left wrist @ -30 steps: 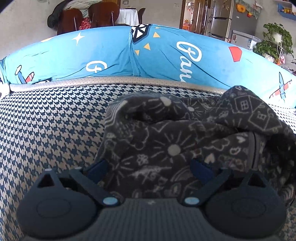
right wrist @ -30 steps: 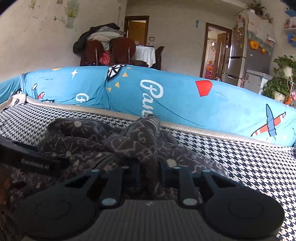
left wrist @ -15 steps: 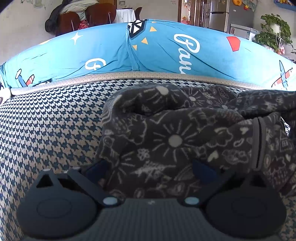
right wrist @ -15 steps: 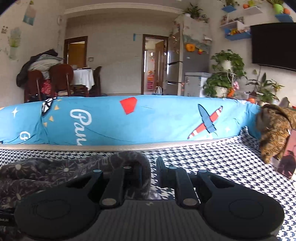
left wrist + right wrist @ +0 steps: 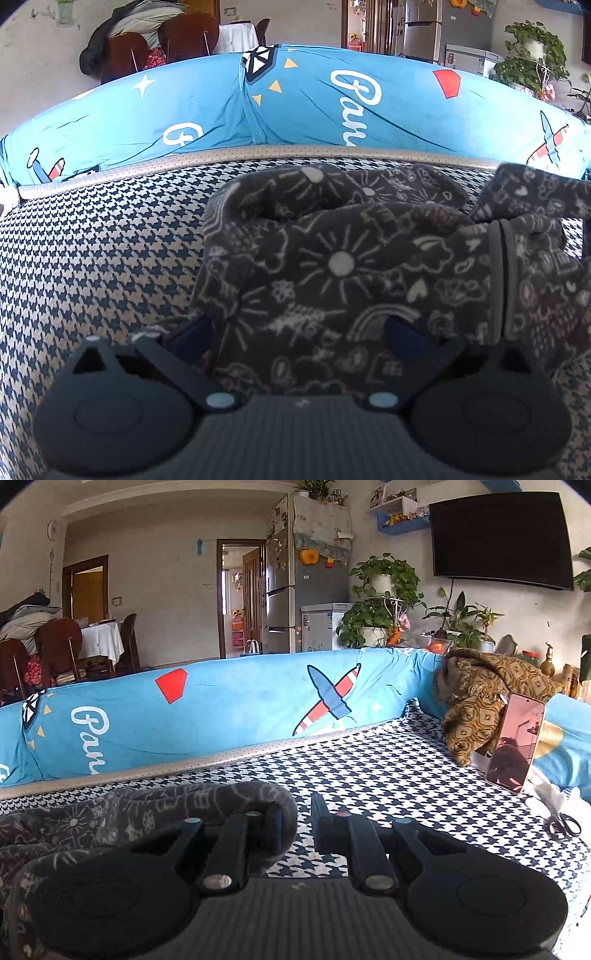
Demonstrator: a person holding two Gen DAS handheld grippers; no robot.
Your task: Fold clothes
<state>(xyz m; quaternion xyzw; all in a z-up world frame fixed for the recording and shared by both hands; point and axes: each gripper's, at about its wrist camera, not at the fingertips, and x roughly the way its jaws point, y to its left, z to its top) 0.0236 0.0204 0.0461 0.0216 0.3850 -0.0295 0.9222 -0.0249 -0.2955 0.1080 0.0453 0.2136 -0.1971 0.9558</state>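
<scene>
A dark grey garment [image 5: 332, 258] printed with white doodles lies crumpled on the houndstooth sofa cover [image 5: 92, 258]. My left gripper [image 5: 297, 328] rests low at the garment's near edge. Its fingers stand wide apart and open, and the cloth bulges up between them. In the right wrist view, a rolled fold of the same garment [image 5: 147, 805] trails off to the left. My right gripper [image 5: 301, 808] is shut on that fold, which wraps around the left finger [image 5: 275, 823]; a thin gap still shows beside it.
A long blue printed bolster [image 5: 221, 709] runs along the back of the sofa. At the right end lie a brown patterned cloth [image 5: 480, 698], a propped phone [image 5: 515, 738] and scissors [image 5: 561, 825]. Bare houndstooth cover [image 5: 388, 775] stretches ahead of the right gripper.
The right gripper has travelled right along the sofa and rolled, pulling part of the garment with it. In the left view the cloth now stretches rightward. The left gripper stayed put.
</scene>
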